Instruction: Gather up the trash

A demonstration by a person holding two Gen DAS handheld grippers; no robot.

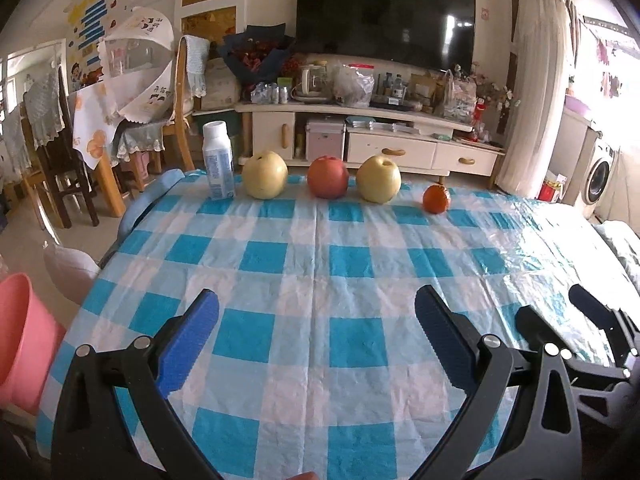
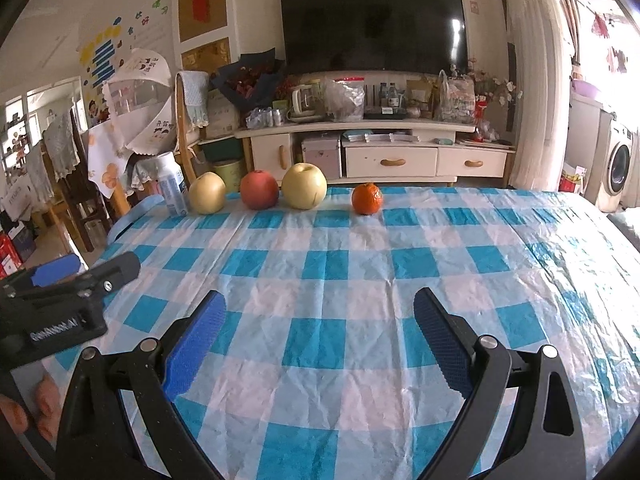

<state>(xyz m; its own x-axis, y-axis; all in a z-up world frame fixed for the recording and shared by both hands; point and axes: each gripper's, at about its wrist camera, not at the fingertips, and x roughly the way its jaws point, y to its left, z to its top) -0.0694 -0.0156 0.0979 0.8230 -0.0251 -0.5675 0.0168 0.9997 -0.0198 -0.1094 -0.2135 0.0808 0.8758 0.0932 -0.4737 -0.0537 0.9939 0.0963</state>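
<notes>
Both the left hand-held gripper (image 1: 316,336) and right hand-held gripper (image 2: 318,340) are hovering spread and empty over the checkered surface (image 1: 320,256), facing a white bottle (image 1: 218,160) standing beside the fruit.

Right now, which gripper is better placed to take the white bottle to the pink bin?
Left. The white bottle stands at the row's left end, the pink bin beside the left gripper, which is open.

A white capped bottle (image 1: 218,160) with a pale blue label stands upright, far ahead and left of the left gripper (image 1: 316,336), near the pink bin (image 1: 24,340).
</notes>
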